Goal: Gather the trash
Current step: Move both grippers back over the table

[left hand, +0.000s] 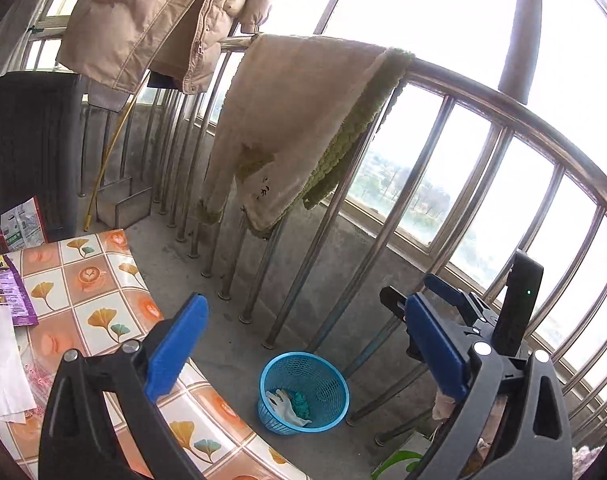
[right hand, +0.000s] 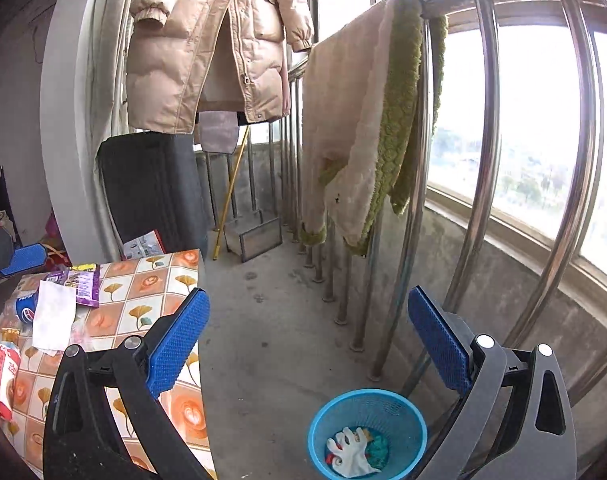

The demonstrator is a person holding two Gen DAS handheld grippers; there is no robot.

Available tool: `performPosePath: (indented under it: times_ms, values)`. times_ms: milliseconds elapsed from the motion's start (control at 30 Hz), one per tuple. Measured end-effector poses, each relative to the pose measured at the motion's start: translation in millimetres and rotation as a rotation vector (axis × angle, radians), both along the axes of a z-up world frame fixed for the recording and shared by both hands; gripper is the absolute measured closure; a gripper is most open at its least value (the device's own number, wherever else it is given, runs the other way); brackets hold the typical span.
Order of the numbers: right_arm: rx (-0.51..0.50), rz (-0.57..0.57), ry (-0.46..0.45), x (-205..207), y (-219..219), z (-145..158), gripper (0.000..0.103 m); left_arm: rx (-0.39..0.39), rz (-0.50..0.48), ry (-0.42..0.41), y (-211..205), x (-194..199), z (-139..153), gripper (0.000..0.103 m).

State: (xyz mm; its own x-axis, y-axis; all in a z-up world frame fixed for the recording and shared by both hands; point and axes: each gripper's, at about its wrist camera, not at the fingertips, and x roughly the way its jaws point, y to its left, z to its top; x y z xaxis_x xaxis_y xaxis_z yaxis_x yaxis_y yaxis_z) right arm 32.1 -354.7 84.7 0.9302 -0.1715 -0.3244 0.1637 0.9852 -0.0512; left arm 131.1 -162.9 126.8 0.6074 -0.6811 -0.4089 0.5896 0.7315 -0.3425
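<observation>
Grippers left (left hand: 307, 338) and right (right hand: 307, 338) both gaping, empty. Basket (right hand: 417, 420) parked at 5 o'clock for drops; wrappers (right hand: 85, 284) waiting at 9.

A beige coat (right hand: 219, 40) hangs beside a cream-green blanket (right hand: 367, 128) draped over the railing (right hand: 487, 152).

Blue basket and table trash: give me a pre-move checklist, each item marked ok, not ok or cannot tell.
1. Left claw open and holding nothing: ok.
2. Right claw open and holding nothing: ok.
3. Blue basket upright on the floor beside the table, mouth unobstructed: ok.
4. Room left in the basket, only a white glove and some teal scrap at the bottom: ok.
5. Trash still on the table, purple wrapper and white paper: not ok, still to collect.
6. Whether the paper lies free of the blue can beside it: cannot tell.
</observation>
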Motion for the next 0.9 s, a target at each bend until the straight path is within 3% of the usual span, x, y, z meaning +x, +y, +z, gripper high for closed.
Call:
performPosePath:
  times_ms: [200,367,533,600,667,733,900]
  values:
    - [0.028,0.295,0.068,17.9,92.9,7.0,0.008,0.030,0.247,-0.086,132.9,-47.5,8.6,0.006]
    - [0.054,0.571,0.183,25.2,186.1,-12.0,0.008,0.037,0.545,-0.057,248.7,-85.3,-4.1,0.006]
    - [0.045,0.819,0.345,18.7,275.8,-49.5,0.008,0.029,0.841,0.037,348.6,-128.3,-43.0,0.007]
    - [0.053,0.909,0.413,11.7,310.7,-65.2,0.010,0.005,0.921,0.099,377.3,-139.0,-62.5,0.012]
    - [0.053,0.969,0.483,6.7,341.6,-83.5,0.012,-0.037,0.978,0.178,402.7,-146.5,-85.9,0.016]
    - [0.063,1.011,0.552,4.1,364.6,-99.9,0.013,-0.062,1.015,0.253,418.9,-147.2,-106.6,0.028]
    - [0.023,1.039,0.635,-8.1,405.9,-127.8,0.016,-0.141,1.008,0.388,431.2,-143.3,-151.7,0.047]
